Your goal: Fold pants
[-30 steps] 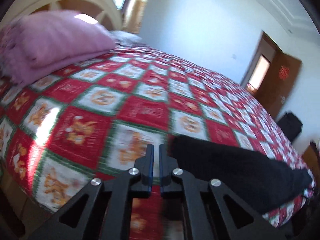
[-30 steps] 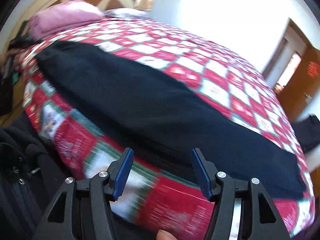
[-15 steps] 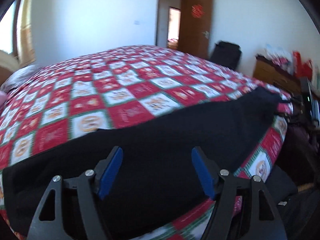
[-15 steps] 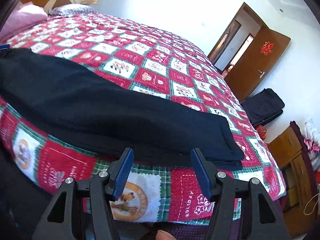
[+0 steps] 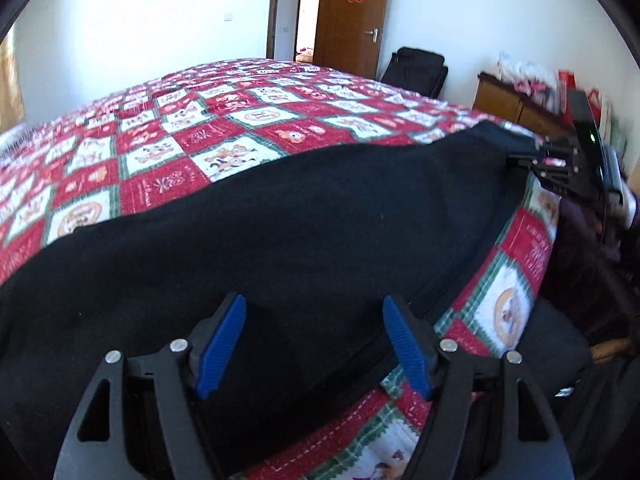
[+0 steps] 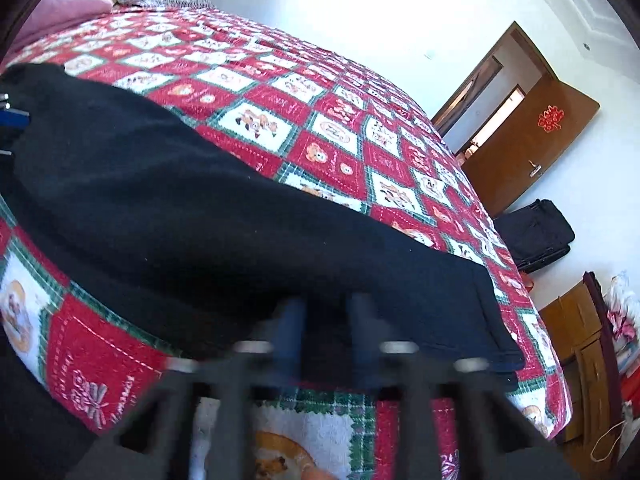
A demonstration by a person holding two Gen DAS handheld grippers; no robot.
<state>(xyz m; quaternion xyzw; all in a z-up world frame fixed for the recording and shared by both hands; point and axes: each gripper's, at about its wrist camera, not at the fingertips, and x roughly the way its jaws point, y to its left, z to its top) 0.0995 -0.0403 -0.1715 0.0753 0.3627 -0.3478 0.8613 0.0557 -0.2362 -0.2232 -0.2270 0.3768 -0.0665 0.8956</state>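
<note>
Black pants lie stretched along the near edge of a bed with a red, white and green patterned quilt. My left gripper is open and hovers over one part of the pants, its blue pads wide apart and pressing on nothing. My right gripper is blurred; its jaws are closing, and the pants' near edge sits pinched between the narrow fingers. The left wrist view shows the right gripper at the pants' far end. A blue pad of the left gripper shows at the right wrist view's left edge.
A brown door stands open at the far wall, with a black bag on the floor beside it. A wooden cabinet with clutter on top stands past the bed's foot. A pink pillow lies at the head.
The left gripper swung from the pillow end to over the pants and opened. The right gripper slid toward the pants' end, and its jaws came nearly together on the edge.
</note>
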